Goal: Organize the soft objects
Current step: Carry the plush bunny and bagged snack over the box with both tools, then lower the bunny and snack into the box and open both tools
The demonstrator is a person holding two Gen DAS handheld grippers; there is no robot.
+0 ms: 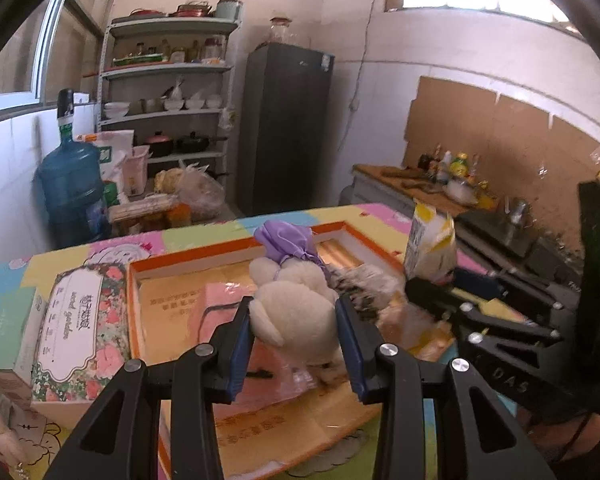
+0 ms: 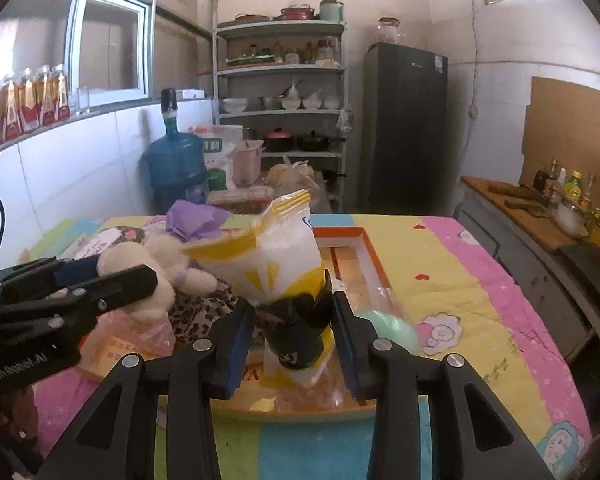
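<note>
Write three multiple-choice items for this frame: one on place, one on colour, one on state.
1. Where is the floral box?
A. left of the orange tray
B. inside the tray
C. on the fridge

2. What colour is the plush toy's hat?
A. red
B. purple
C. green

3. What is the right hand-held gripper doing?
A. hanging open and empty
B. gripping a bottle
C. gripping a yellow-and-white bag

Answers:
1 A, it lies on the table beside the tray.
2 B, purple fabric tops the toy.
3 C, the bag sits between its pads.
</note>
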